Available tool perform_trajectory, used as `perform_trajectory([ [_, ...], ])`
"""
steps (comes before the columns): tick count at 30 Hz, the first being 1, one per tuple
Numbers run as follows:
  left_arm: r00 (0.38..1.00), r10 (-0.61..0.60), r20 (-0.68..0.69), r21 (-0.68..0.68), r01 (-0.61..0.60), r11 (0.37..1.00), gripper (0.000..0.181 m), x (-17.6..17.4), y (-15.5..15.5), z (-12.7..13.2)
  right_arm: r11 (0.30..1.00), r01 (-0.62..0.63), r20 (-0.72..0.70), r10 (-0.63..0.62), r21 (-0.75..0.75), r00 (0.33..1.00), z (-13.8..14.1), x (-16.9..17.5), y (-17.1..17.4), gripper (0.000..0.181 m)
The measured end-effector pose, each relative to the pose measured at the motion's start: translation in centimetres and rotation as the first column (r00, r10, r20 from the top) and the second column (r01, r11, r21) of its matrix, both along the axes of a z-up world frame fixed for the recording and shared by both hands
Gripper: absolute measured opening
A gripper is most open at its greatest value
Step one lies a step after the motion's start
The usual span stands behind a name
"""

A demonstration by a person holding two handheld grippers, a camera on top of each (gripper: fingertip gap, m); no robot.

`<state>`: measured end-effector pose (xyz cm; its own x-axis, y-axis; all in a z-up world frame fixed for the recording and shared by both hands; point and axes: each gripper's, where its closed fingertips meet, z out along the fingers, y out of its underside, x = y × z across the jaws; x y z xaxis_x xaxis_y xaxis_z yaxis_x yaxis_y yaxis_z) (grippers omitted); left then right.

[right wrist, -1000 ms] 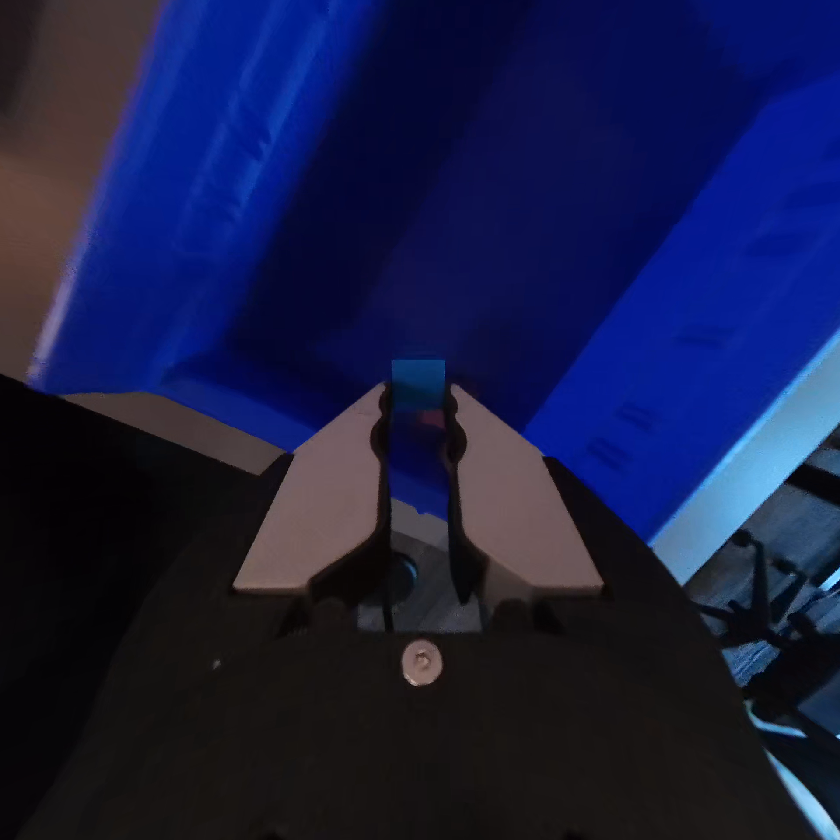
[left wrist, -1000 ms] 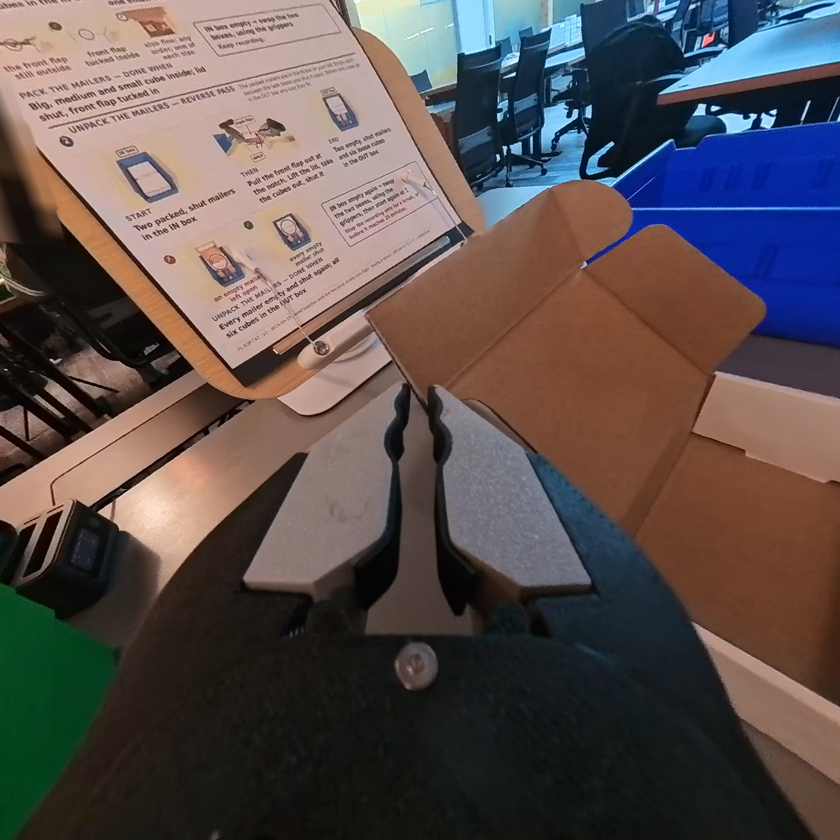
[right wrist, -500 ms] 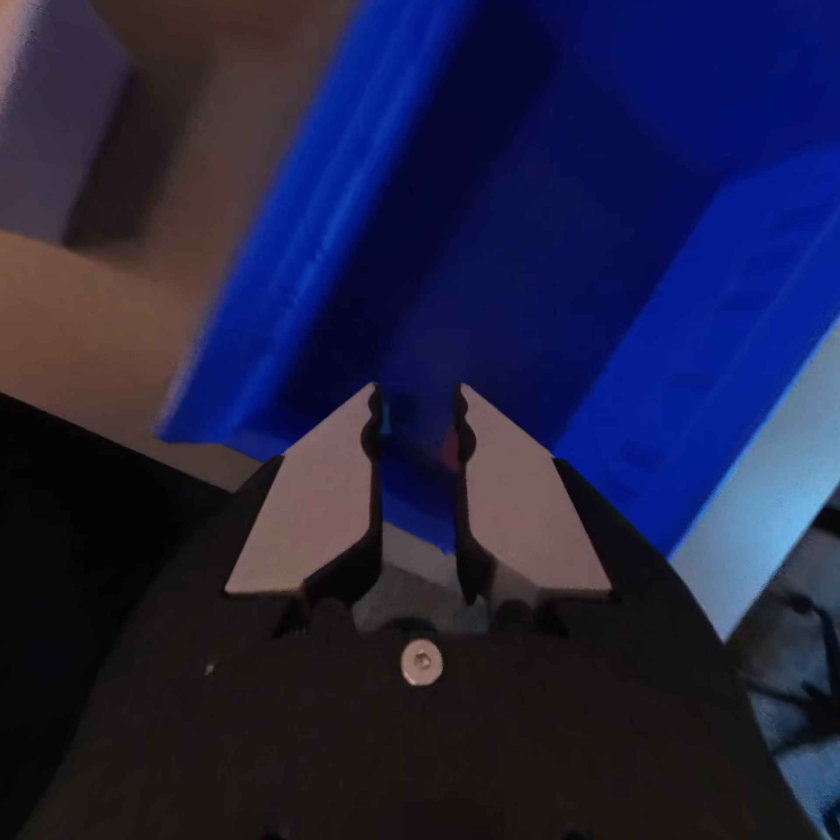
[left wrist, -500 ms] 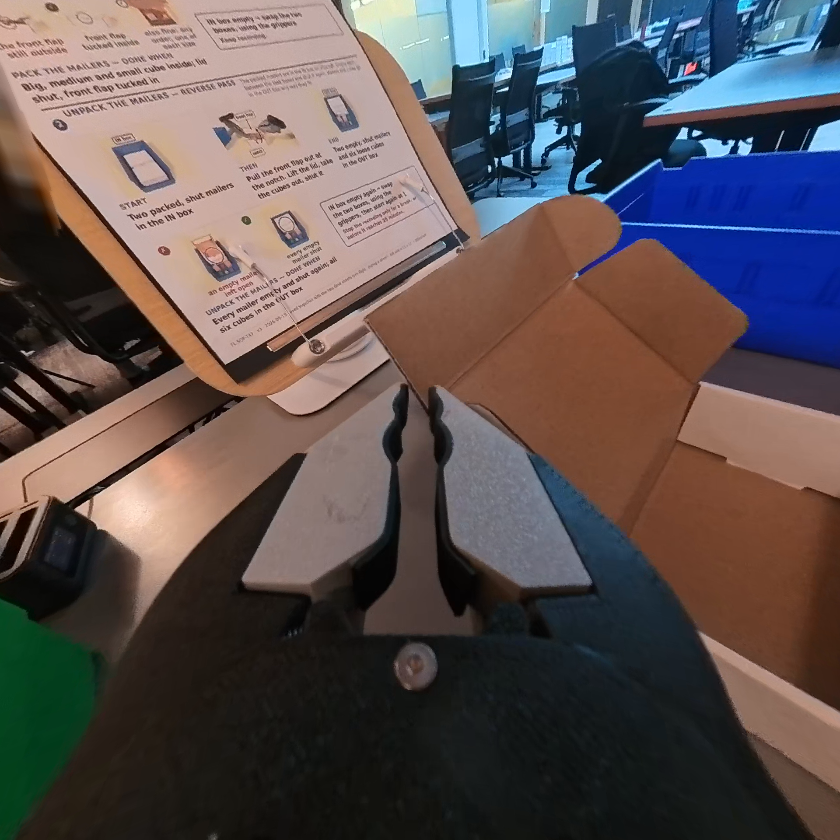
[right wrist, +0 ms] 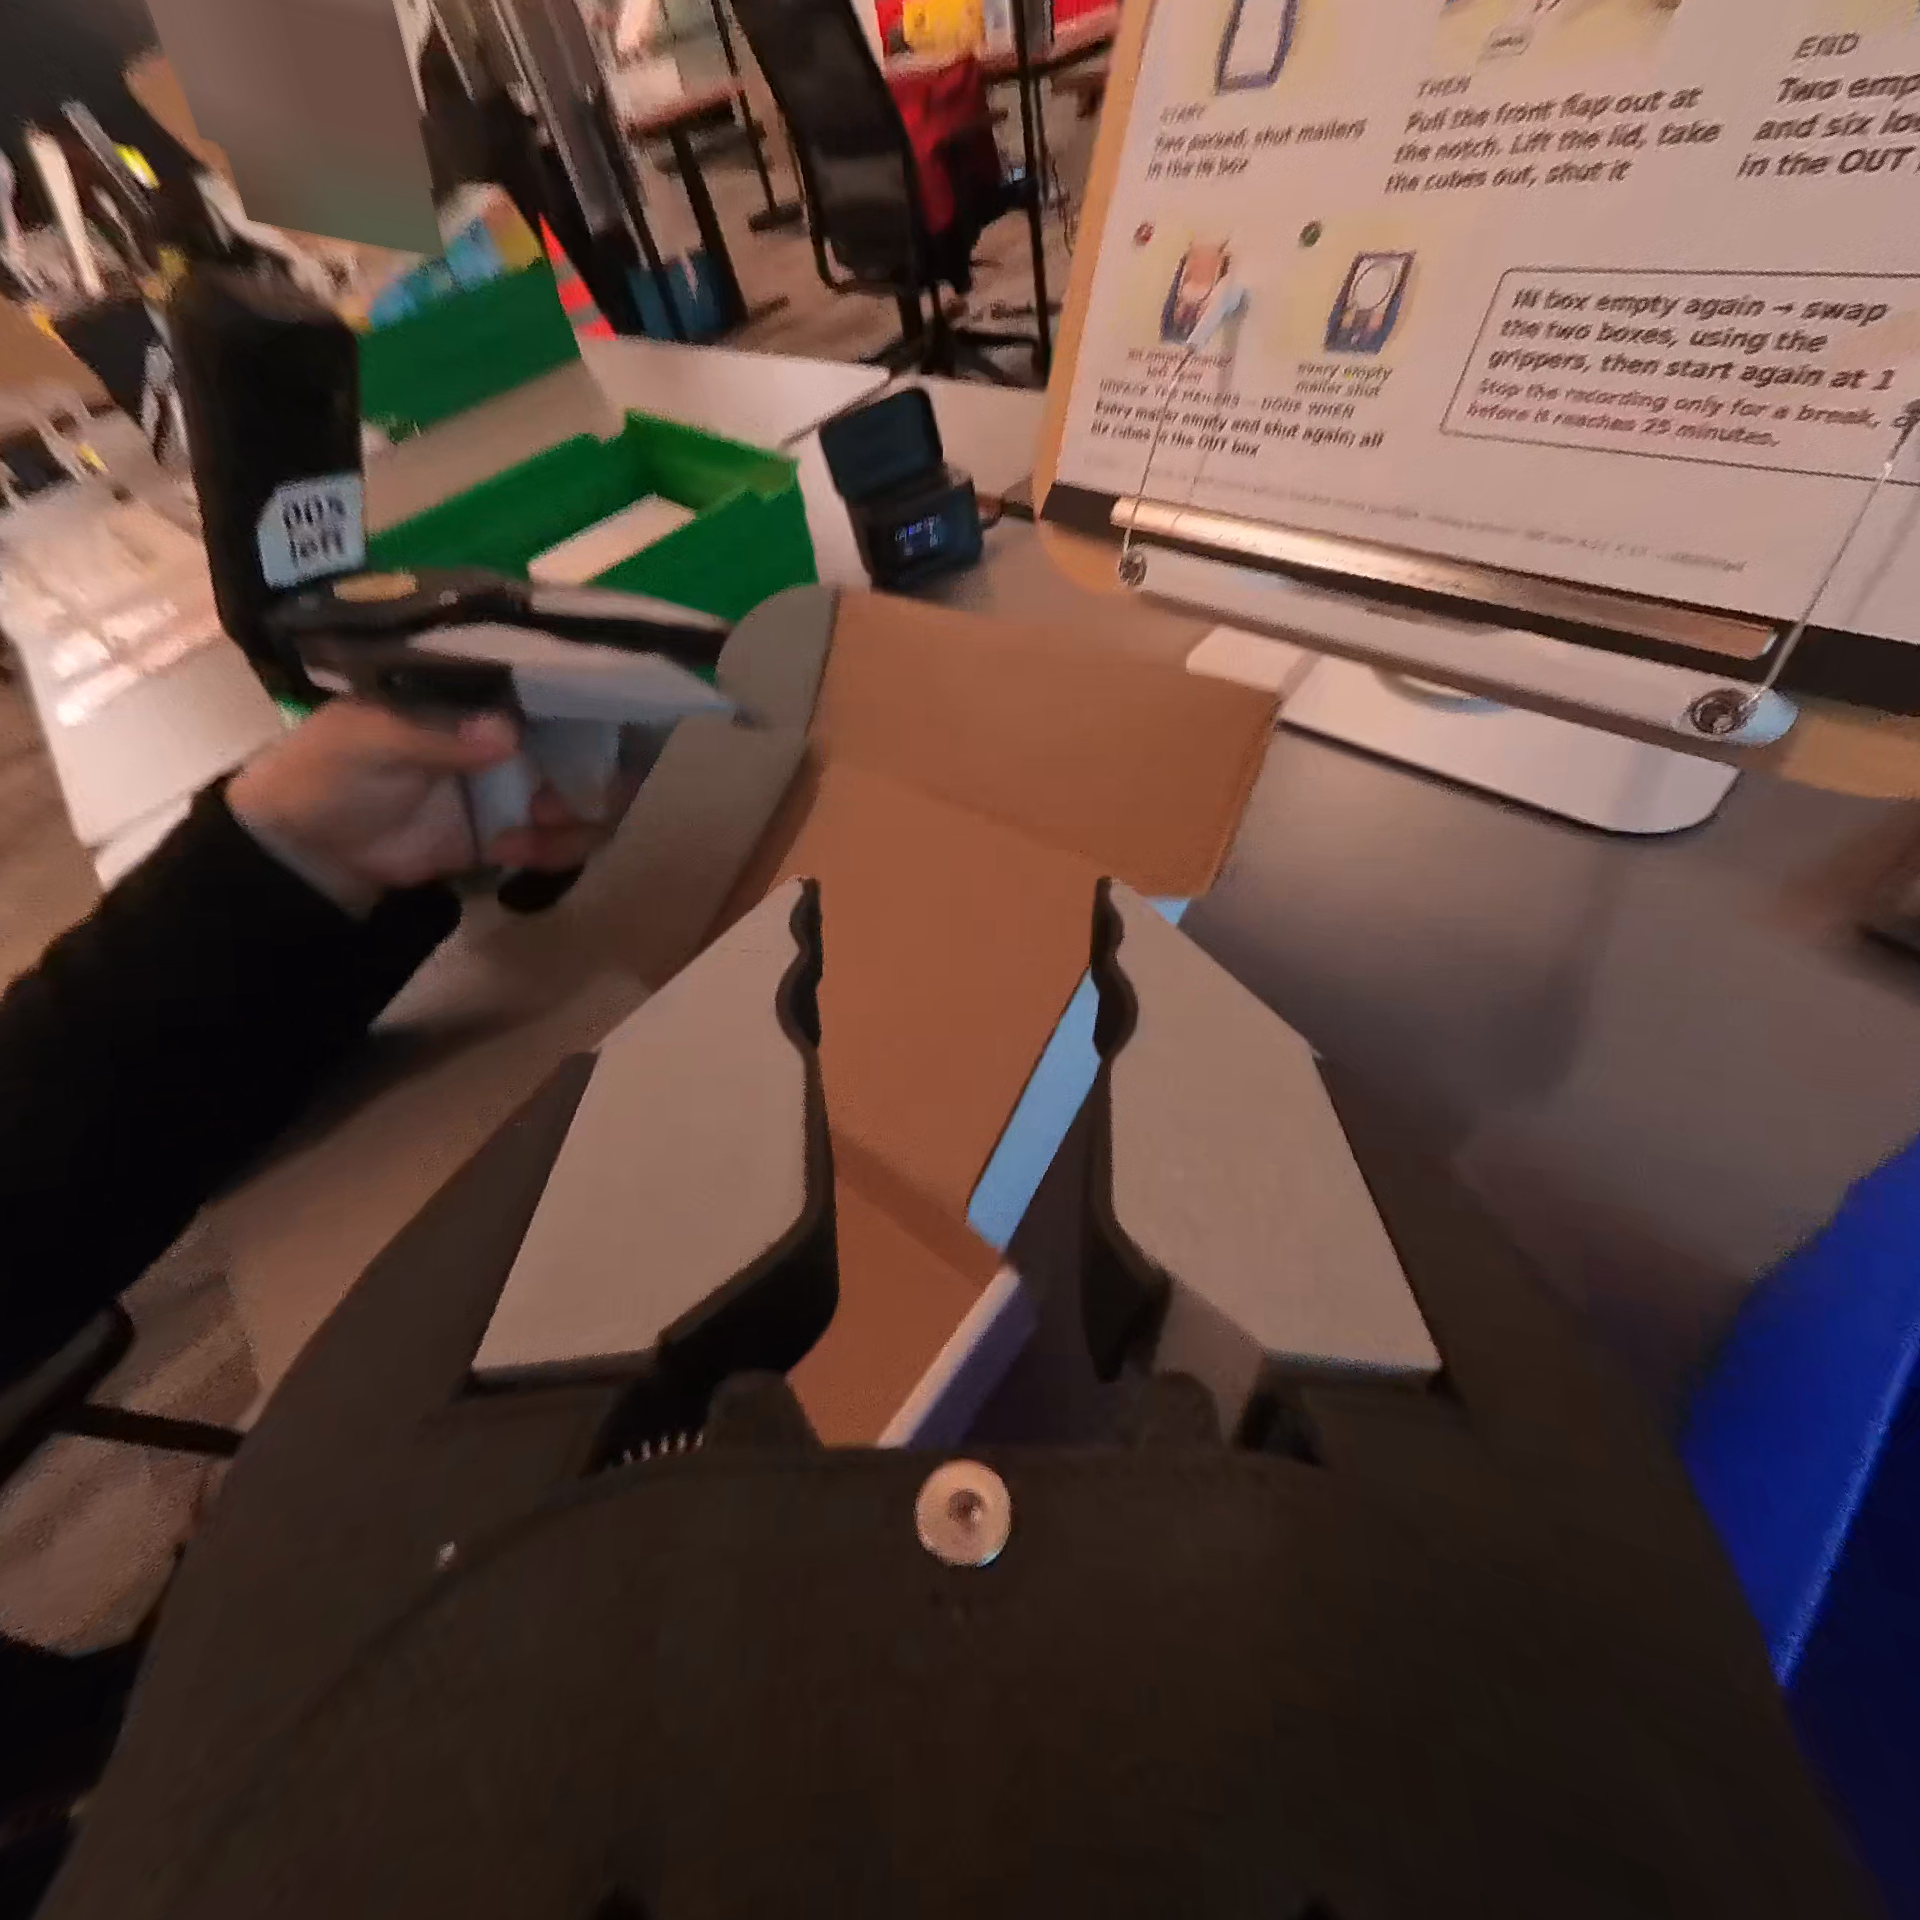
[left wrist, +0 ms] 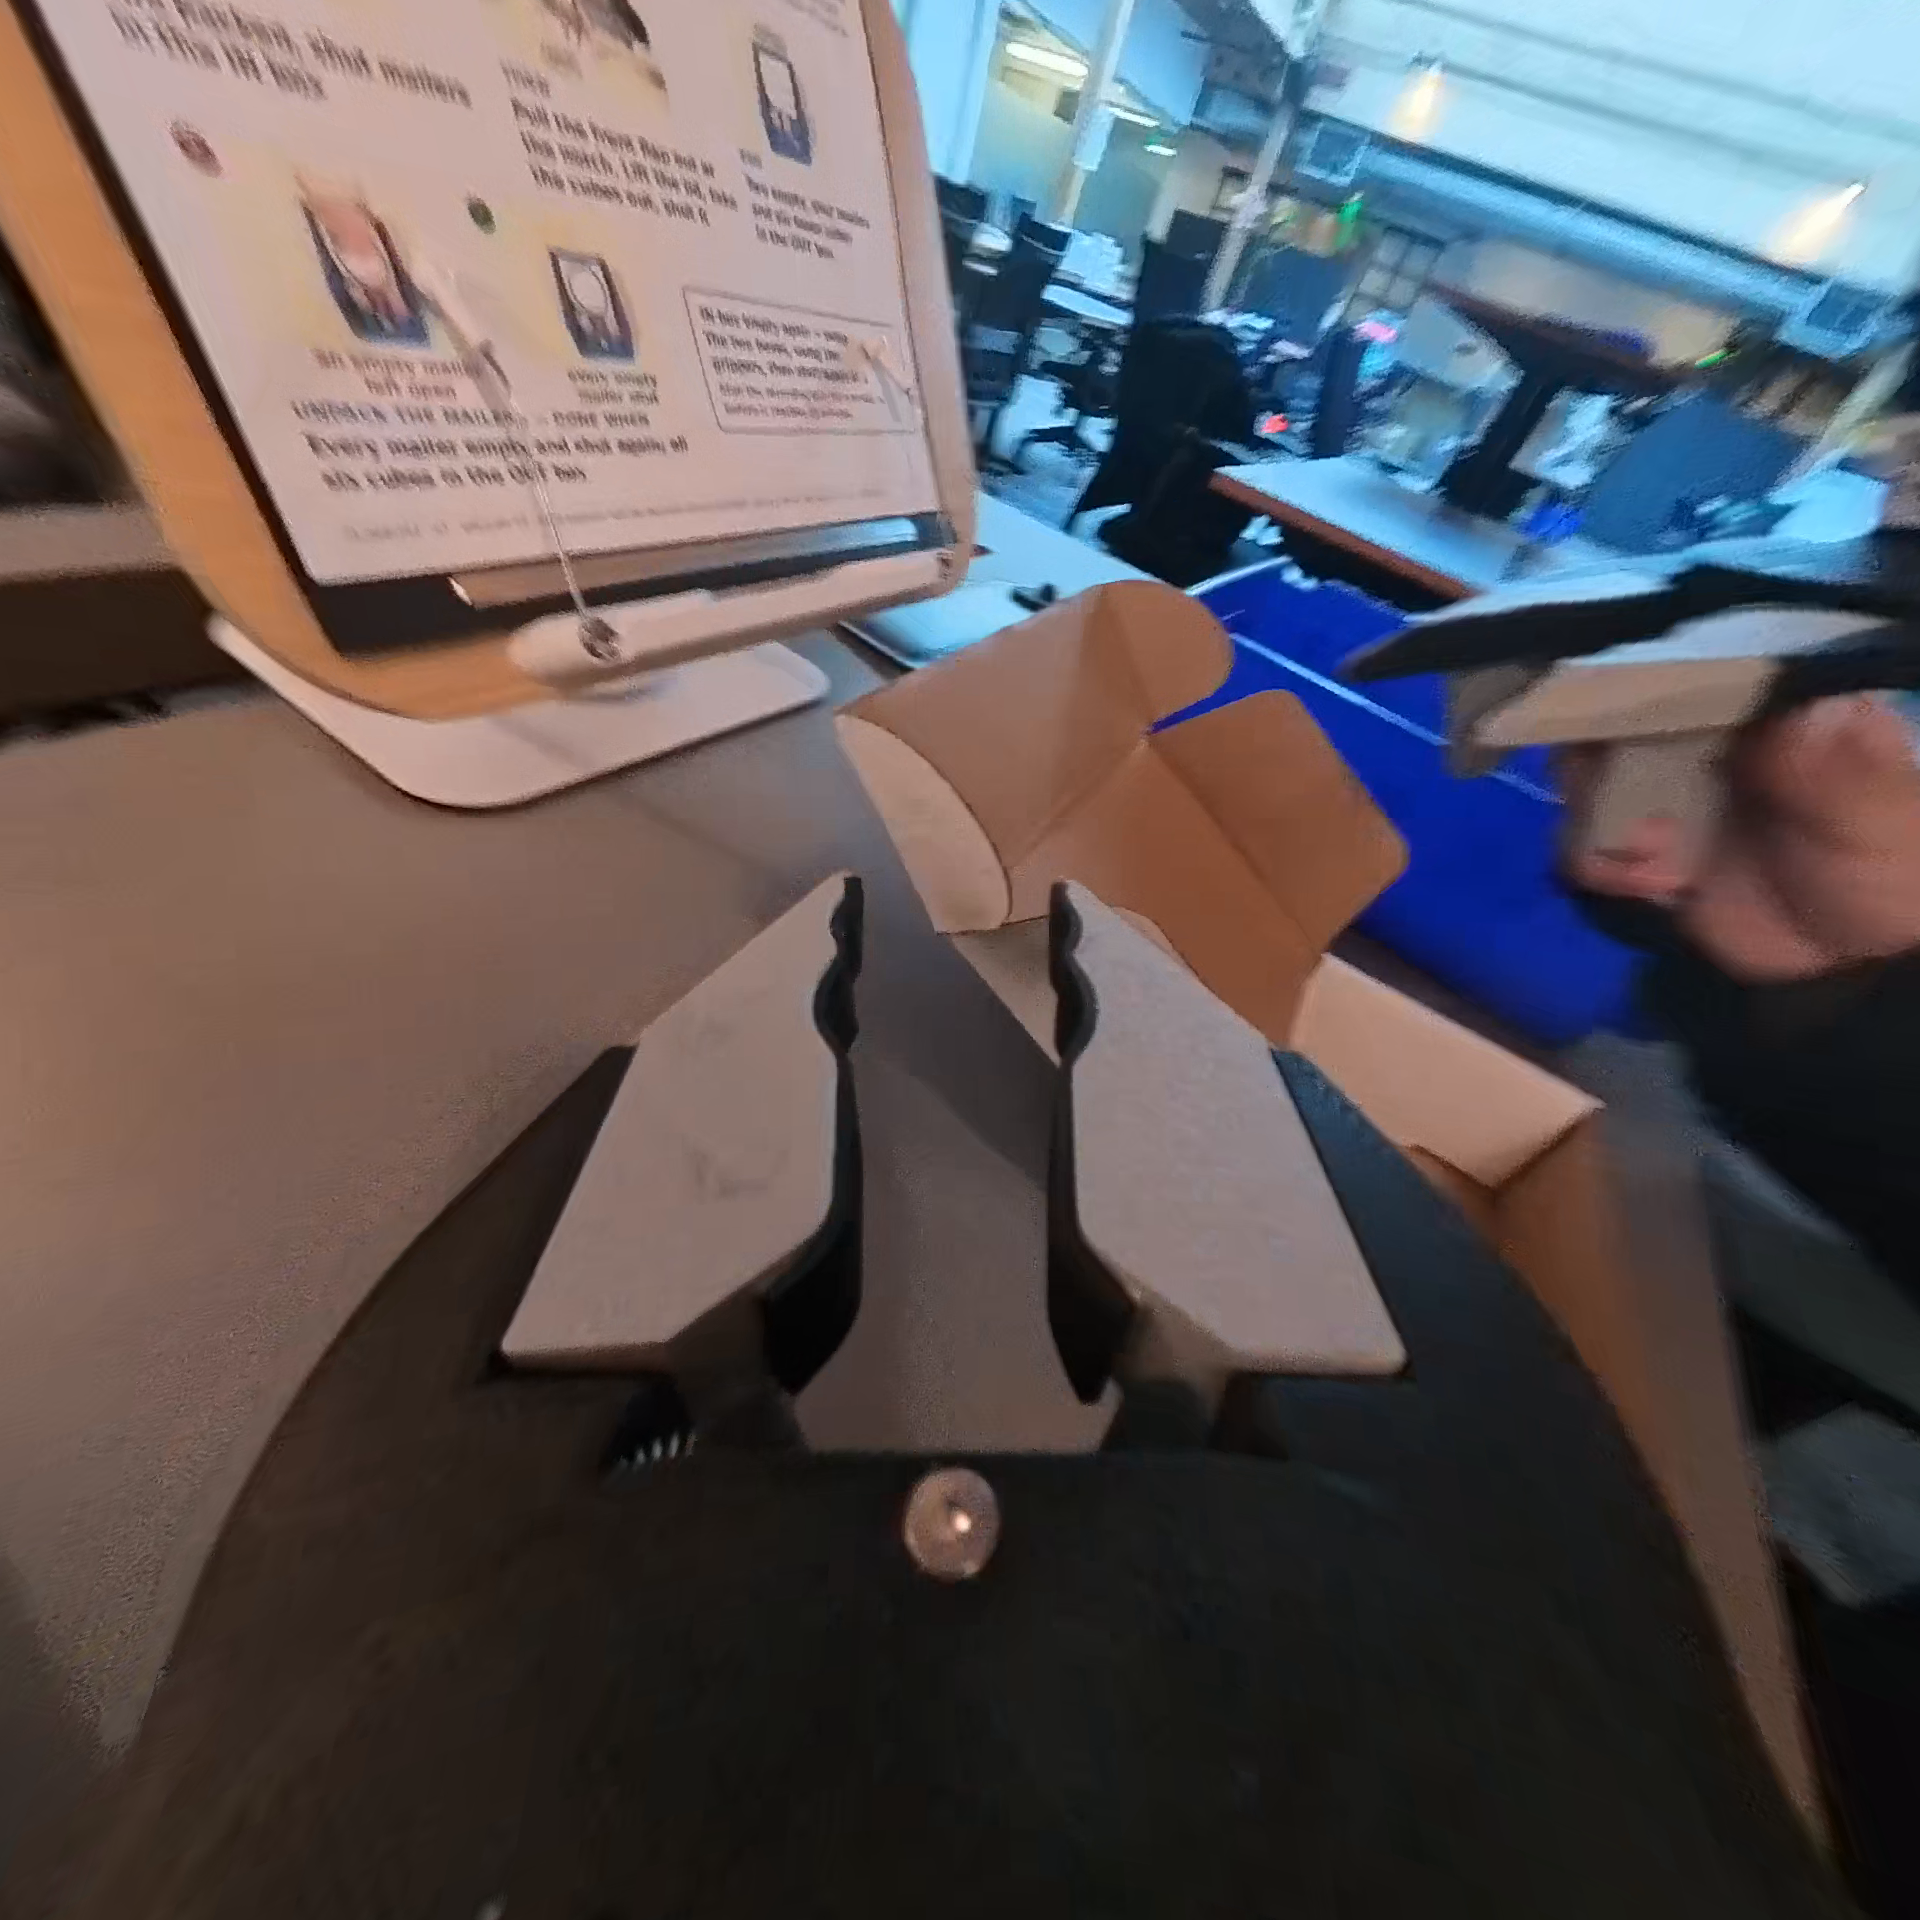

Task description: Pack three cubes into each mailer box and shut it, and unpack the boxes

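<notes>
Partly hidden behind both empty grippers' parted jaws: open mailer box [right wrist: 1018, 748].

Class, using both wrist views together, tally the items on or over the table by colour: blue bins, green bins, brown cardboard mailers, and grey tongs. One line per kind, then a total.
Blue bin: 1
Green bin: 1
Brown cardboard mailer, lid open: 1
Grey tongs: 2, the left tongs and the right tongs, both open and empty
Total: 5

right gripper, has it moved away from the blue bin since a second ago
Yes. The right gripper, then deep inside the blue bin, is now out and left of it, open over the cardboard box.
</notes>
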<state>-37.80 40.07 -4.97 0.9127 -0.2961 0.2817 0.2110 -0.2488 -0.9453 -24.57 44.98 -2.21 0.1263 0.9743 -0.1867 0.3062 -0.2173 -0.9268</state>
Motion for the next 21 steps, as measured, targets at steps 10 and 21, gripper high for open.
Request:
perform_trajectory([
  [10,0.987,-0.125,0.097,-0.034,0.129,0.991,0.049,0.5,-0.5,-1.2,0.998,0.005,-0.165,0.007,0.069,0.986,-0.9,-3.0,2.9,0.061],
  [21,0.96,-0.267,0.089,0.04,0.264,0.964,0.059,3.6,-1.7,-1.1,0.969,-0.179,-0.203,0.144,-0.169,0.969,-1.9,-2.8,0.7,0.049],
])
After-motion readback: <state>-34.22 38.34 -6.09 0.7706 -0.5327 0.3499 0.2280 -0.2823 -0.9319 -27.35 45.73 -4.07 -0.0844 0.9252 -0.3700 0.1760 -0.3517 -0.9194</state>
